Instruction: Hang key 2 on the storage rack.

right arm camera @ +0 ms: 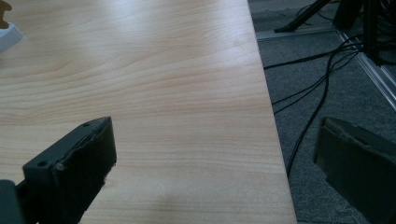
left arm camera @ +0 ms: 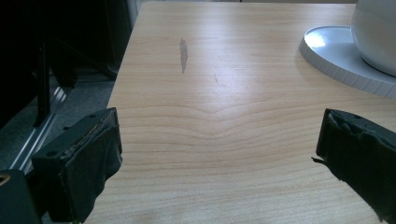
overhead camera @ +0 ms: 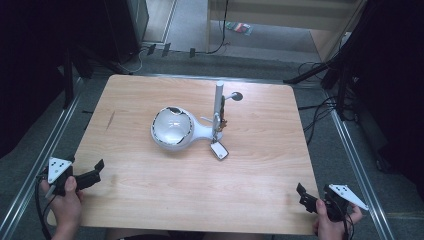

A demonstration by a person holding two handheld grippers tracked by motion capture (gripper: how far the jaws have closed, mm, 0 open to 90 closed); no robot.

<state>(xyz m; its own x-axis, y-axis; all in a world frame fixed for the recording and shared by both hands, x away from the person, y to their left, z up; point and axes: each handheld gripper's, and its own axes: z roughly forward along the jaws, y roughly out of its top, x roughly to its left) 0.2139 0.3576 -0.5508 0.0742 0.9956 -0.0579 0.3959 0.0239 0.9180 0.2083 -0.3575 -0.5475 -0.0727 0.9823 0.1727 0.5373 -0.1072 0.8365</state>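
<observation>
With both the left gripper (overhead camera: 95, 170) and right gripper (overhead camera: 302, 192) held spread and empty at the tabletop (overhead camera: 150, 190) corners, nothing is yet grasped; a reach inward to the white lamp (overhead camera: 172, 129) is judged next.

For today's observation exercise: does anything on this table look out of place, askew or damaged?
A dark smudge mars the wooden table on its left side. The white round device lies mid-table beside an upright white post, with a small tag lying flat. Nothing looks spilled.
</observation>
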